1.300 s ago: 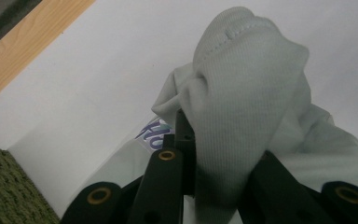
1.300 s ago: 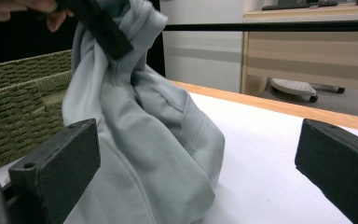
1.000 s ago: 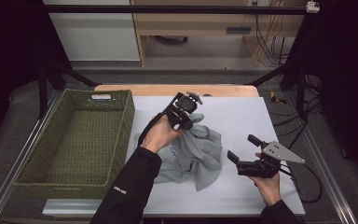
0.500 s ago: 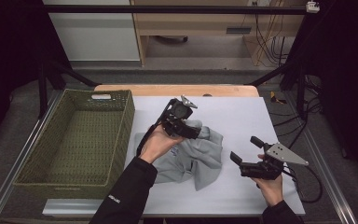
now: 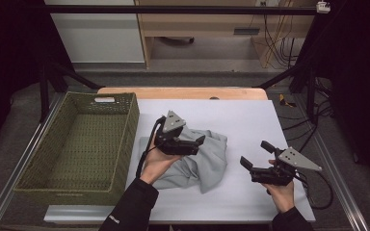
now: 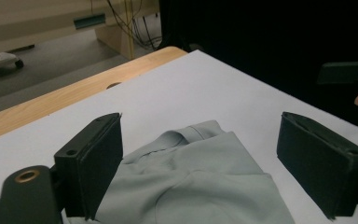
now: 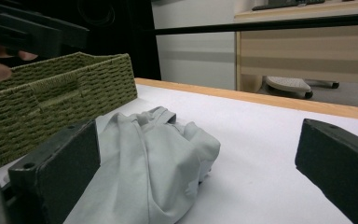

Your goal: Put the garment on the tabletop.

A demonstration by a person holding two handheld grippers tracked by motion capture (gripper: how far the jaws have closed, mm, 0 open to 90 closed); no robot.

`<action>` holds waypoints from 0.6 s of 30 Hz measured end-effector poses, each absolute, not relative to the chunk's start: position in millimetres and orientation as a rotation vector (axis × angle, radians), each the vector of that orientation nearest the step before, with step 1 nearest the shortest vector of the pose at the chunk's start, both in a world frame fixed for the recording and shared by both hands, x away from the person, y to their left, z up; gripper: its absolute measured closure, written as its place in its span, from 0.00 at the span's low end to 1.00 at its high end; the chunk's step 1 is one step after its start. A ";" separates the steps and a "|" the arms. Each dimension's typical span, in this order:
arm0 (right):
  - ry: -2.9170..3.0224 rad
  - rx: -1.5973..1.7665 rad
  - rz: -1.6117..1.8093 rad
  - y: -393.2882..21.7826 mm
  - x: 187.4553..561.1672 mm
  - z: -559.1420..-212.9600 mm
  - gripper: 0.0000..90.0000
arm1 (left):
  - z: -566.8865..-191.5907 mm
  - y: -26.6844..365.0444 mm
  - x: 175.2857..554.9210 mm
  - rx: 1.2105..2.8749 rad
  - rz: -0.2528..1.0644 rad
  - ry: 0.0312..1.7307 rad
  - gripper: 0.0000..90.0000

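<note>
- The person's right hand (image 5: 280, 192) comes in from the bottom edge in the high view, wrist low and near the table's front edge, holding the right gripper (image 5: 257, 155) level above bare white tabletop.
- That gripper points left and slightly away, toward the cloth; its jaws are spread wide with nothing between them (its own view shows the two black pads far apart, framing the cloth and open table).
- The left hand (image 5: 155, 162) reaches farther in, dark sleeve angled up from the bottom edge, palm cupping the left gripper (image 5: 196, 144) from below.
- The left gripper sits over the grey cloth (image 5: 203, 161), pointing right; its jaws gape wide, one to each side of the bunched fabric in its own view, not clamped on it.
- The grey cloth lies crumpled on the white table (image 5: 241, 118), near its middle, between the two grippers and just right of the basket.
- The green woven basket (image 5: 129, 120) stands at the table's left side, long side running away from the person.
- Beyond the table's wooden far edge are a grey floor and pale cabinets.
</note>
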State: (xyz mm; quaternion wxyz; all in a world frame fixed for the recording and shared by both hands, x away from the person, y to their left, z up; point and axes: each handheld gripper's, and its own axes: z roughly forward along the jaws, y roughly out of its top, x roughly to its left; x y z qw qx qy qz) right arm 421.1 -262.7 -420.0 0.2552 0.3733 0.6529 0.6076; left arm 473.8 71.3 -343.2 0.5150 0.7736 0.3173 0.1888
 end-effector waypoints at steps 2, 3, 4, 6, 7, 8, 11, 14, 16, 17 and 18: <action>1.772 0.996 1.640 -264.0 421.9 -421.4 0.00 | -348.4 79.7 468.7 1.809 0.447 0.751 0.14; 1.775 1.012 1.644 -263.9 421.3 -421.1 0.00 | -350.4 82.5 466.8 1.800 0.448 0.748 0.14; 1.773 1.011 1.643 -263.9 421.4 -421.2 0.00 | -353.7 87.0 463.9 1.789 0.456 0.747 0.14; 1.771 1.010 1.640 -264.3 421.6 -420.9 0.00 | -358.8 93.3 460.7 1.780 0.447 0.745 0.13; 1.773 1.008 1.638 -264.7 421.7 -420.8 0.00 | -362.4 97.3 458.8 1.771 0.454 0.761 0.13; 1.772 1.025 1.646 -264.4 420.9 -420.3 0.00 | -365.3 100.9 457.4 1.766 0.445 0.767 0.13; 1.768 1.017 1.648 -266.2 421.5 -420.8 0.00 | -375.1 111.2 452.4 1.751 0.441 0.778 0.12; 1.773 1.026 1.633 -267.4 422.2 -421.8 0.00 | -383.6 119.9 447.9 1.717 0.441 0.788 0.11; 1.776 1.028 1.634 -268.2 422.9 -423.3 0.00 | -388.1 124.6 445.1 1.699 0.455 0.787 0.11; 1.778 1.030 1.627 -268.4 423.2 -423.9 0.00 | -389.8 126.3 443.9 1.693 0.466 0.788 0.11; 1.778 1.033 1.626 -268.3 423.2 -424.3 0.00 | -391.2 127.9 442.8 1.690 0.473 0.782 0.11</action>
